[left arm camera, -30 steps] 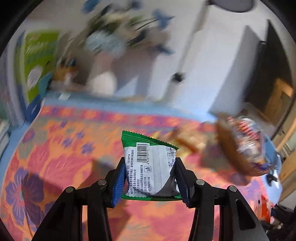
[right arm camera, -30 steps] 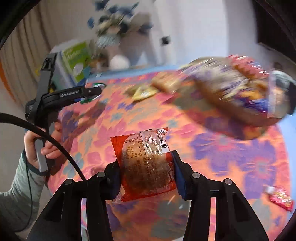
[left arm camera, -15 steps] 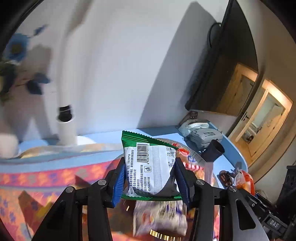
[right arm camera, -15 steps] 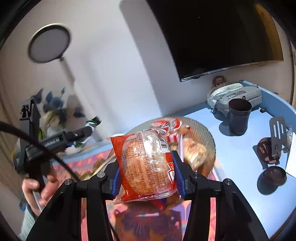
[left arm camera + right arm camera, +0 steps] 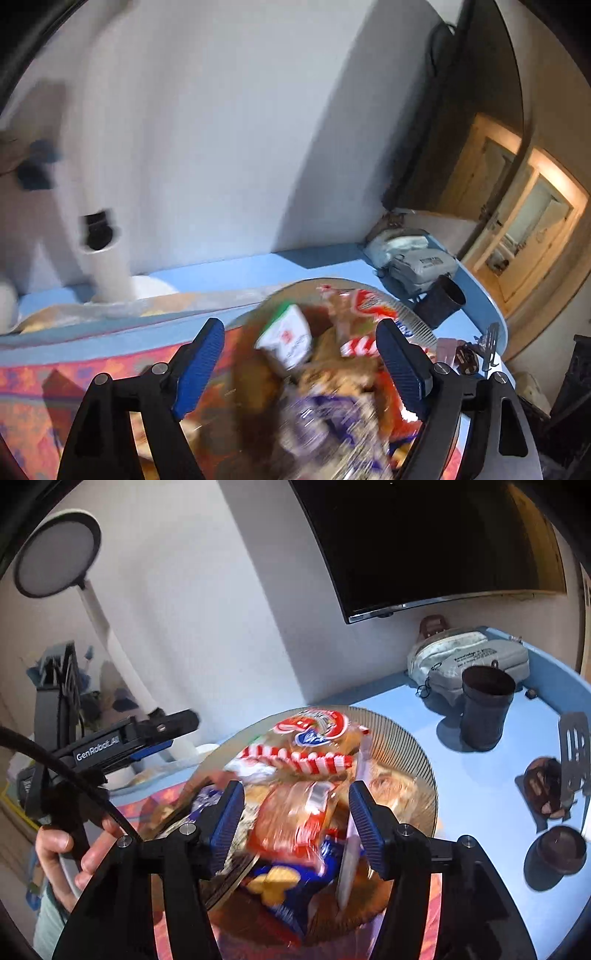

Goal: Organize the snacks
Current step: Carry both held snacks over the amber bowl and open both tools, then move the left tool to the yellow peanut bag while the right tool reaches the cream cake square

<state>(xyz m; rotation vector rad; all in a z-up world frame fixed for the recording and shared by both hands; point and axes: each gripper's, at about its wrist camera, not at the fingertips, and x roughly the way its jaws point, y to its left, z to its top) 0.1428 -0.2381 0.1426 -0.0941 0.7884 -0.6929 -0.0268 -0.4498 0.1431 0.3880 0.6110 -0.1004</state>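
Note:
A round ribbed glass bowl (image 5: 413,746) full of snack packets stands on the table; it also shows in the left wrist view (image 5: 410,317). My left gripper (image 5: 301,354) is open above the bowl, with the green and white packet (image 5: 288,338) loose below it, blurred, among the snacks. My right gripper (image 5: 297,821) is open over the bowl, and the red packet (image 5: 291,821) lies blurred between its fingers, free of the pads. The left gripper (image 5: 147,738) also shows in the right wrist view, left of the bowl.
A dark cup (image 5: 485,707) and a grey pouch (image 5: 469,657) stand behind the bowl on the blue table (image 5: 491,786). A spatula (image 5: 574,749) and small dark lids (image 5: 557,853) lie at the right. A flowered cloth (image 5: 33,384) covers the left side.
Both grippers have opened over the bowl. The green packet has dropped from the left gripper and the red packet from the right one, both into the bowl.

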